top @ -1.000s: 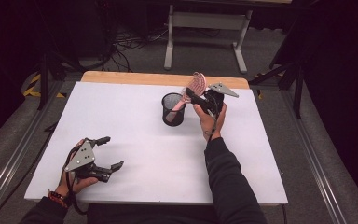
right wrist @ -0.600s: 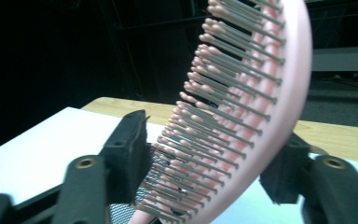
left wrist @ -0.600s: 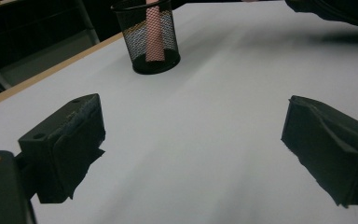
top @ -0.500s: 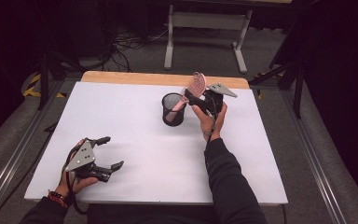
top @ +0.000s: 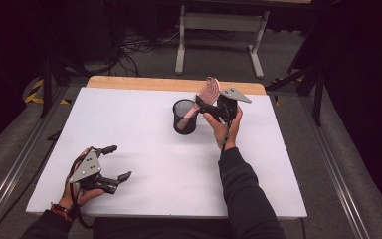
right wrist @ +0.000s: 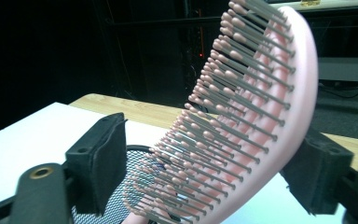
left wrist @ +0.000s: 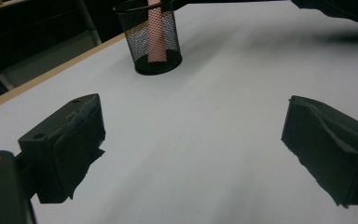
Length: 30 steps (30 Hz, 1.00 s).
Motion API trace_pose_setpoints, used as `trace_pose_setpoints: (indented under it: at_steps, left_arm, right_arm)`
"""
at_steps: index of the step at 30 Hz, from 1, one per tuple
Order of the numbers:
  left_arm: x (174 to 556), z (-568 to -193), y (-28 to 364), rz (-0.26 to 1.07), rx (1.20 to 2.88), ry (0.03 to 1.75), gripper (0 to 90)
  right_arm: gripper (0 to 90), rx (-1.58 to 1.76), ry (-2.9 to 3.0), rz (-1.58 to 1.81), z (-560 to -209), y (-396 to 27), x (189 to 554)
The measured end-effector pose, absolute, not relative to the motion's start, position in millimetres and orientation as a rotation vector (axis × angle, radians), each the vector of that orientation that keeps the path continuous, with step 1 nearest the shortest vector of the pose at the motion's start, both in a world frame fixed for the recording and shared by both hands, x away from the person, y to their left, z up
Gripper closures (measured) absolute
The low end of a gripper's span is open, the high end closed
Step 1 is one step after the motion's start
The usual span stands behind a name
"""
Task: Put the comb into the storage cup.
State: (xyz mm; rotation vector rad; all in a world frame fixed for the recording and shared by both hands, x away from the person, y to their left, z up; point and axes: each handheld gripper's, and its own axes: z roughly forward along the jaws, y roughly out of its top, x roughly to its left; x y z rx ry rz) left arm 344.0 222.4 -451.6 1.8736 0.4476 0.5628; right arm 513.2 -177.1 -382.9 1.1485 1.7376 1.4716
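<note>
STEP: I'm judging the pink hairbrush (right wrist: pixel 256 116) is being placed, handle already in the black mesh cup (top: pixel 184 116) | RIGHT: right gripper (top: pixel 210 103) jaws are flanking its head, grip unclear | LEFT: left gripper (top: pixel 113 162) is lying agape, empty | NEXT: I'm letting go, backing off.
</note>
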Motion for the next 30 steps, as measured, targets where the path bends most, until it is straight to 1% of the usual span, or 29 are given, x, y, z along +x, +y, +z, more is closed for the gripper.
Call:
trace_pose_setpoints:
  at_steps: [1,3,6,12,17,30]
  left_arm:
    - [343.9,-451.5,222.4,0.565,1.872,0.448,7.0]
    - [343.9,-451.3,222.6,0.564,1.873,0.447,7.0]
    - [344.0,-451.6,222.5,0.563,1.874,0.448,6.9]
    - [343.8,-451.3,222.7,0.561,1.874,0.446,7.0]
    - [343.9,-451.4,222.5,0.563,1.88,0.443,6.9]
    - [343.9,-451.3,222.4,0.564,1.882,0.441,7.0]
  right_arm:
    - [20.0,1.153,1.739,1.464,-382.5,-176.8,513.1]
    - [14.6,1.161,1.733,1.435,-381.7,-175.5,512.5]
    - [9.2,1.148,1.731,1.412,-379.3,-173.2,511.5]
    - [4.6,1.129,1.73,1.417,-377.1,-172.4,510.4]
    - [2.8,1.116,1.72,1.406,-373.8,-173.1,508.2]
    - [5.4,1.081,1.705,1.402,-362.6,-175.7,500.8]
